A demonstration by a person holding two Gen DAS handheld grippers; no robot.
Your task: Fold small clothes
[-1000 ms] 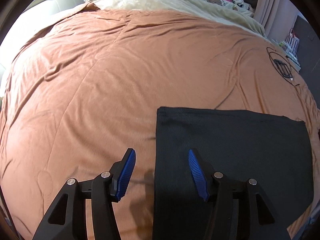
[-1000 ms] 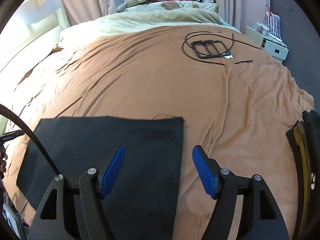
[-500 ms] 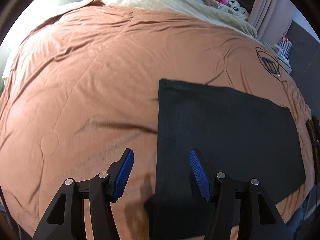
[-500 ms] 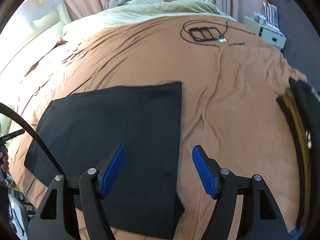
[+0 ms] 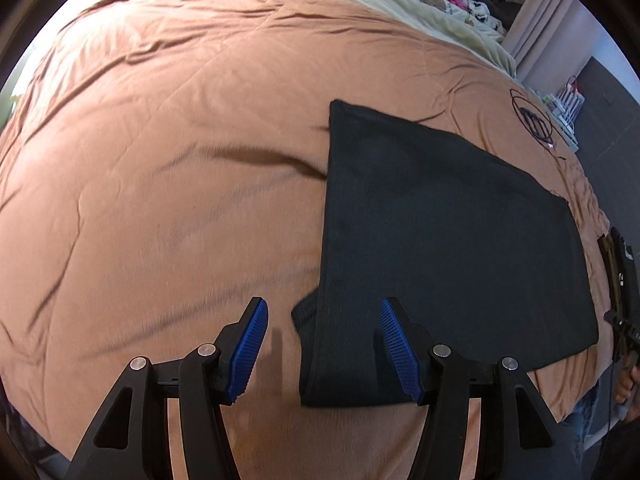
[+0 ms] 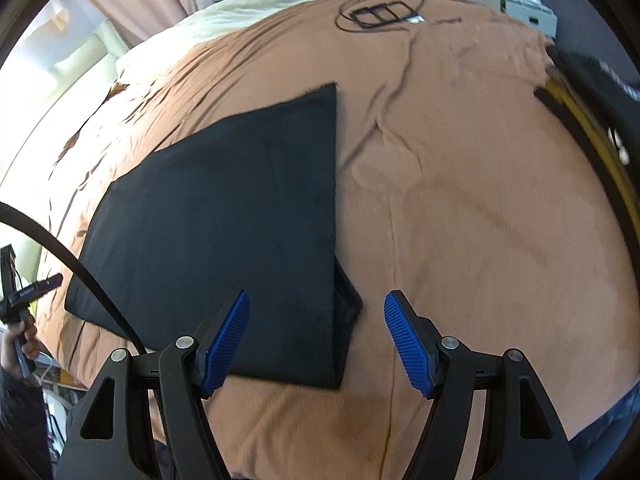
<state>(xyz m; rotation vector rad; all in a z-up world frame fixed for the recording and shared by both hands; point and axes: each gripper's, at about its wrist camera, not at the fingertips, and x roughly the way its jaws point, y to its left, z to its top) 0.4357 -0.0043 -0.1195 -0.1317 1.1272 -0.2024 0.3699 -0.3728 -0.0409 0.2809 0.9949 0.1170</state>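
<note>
Both claws stand open, gripping nothing: left claw [image 5: 322,344] above the near left corner of the folded black garment [image 5: 440,232], right claw [image 6: 316,336] above its near right corner. That garment [image 6: 224,216] lies flat on the bed's orange cover [image 5: 160,160].

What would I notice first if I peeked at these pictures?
A big flat black cloth lies on a wide orange-brown bedspread, near the edge closest to you. Right at the front, the left gripper and the right gripper hover over the cloth's two near corners, their blue-padded jaws apart and empty. Far back on the bedspread lies a coiled black cable.
</note>
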